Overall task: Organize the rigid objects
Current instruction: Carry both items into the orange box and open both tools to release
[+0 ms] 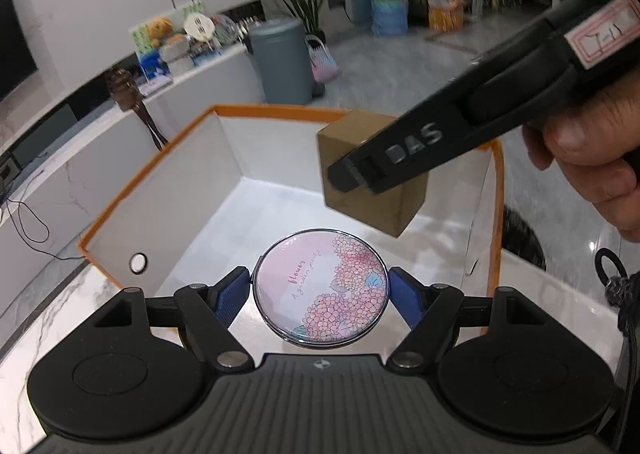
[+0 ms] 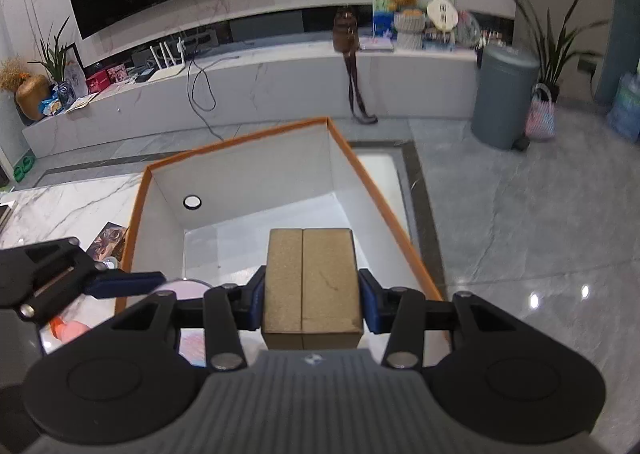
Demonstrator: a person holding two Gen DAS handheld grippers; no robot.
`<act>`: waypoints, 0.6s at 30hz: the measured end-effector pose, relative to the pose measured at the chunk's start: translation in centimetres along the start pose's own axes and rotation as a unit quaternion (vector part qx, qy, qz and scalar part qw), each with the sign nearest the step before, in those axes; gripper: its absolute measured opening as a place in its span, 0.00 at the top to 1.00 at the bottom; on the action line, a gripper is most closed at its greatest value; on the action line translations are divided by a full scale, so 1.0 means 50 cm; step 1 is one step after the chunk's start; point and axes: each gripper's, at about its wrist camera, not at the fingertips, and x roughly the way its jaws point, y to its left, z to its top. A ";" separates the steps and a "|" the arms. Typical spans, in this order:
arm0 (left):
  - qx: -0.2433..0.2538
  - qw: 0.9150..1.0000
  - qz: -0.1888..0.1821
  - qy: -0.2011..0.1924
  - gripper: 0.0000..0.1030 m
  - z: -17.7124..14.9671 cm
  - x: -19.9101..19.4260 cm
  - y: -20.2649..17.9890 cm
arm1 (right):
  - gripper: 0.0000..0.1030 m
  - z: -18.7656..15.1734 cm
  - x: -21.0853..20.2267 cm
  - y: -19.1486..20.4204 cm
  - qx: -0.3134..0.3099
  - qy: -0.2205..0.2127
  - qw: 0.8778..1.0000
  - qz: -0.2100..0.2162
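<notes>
Left gripper (image 1: 320,290) pinches a round floral compact mirror (image 1: 322,288); right gripper (image 2: 312,300) squeezes a brown cardboard box (image 2: 312,282), both over the orange-rimmed storage box (image 2: 240,178).

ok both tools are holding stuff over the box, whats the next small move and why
Probably lower the right tool and release the brown cardboard box onto the floor of the orange-rimmed bin. It hangs inside the rim, apart from the walls, with bare floor beneath. The left tool, shut on the round floral compact, sits nearer the front edge, so it could follow.
</notes>
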 end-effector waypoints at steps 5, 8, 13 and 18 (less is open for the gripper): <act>-0.006 0.999 -0.015 0.038 0.15 0.006 0.024 0.000 | 0.56 -0.015 0.061 0.002 -0.006 0.056 0.998 0.005; -0.005 0.998 -0.021 0.051 0.15 0.010 0.029 0.003 | 0.56 -0.028 0.086 0.001 -0.008 0.089 0.996 0.007; -0.012 0.998 -0.019 0.060 0.15 0.008 0.037 0.016 | 0.56 -0.039 0.109 -0.014 0.009 0.120 0.992 0.025; -0.008 0.997 -0.009 0.080 0.15 0.012 0.058 0.017 | 0.56 -0.041 0.111 -0.011 0.007 0.124 0.992 0.022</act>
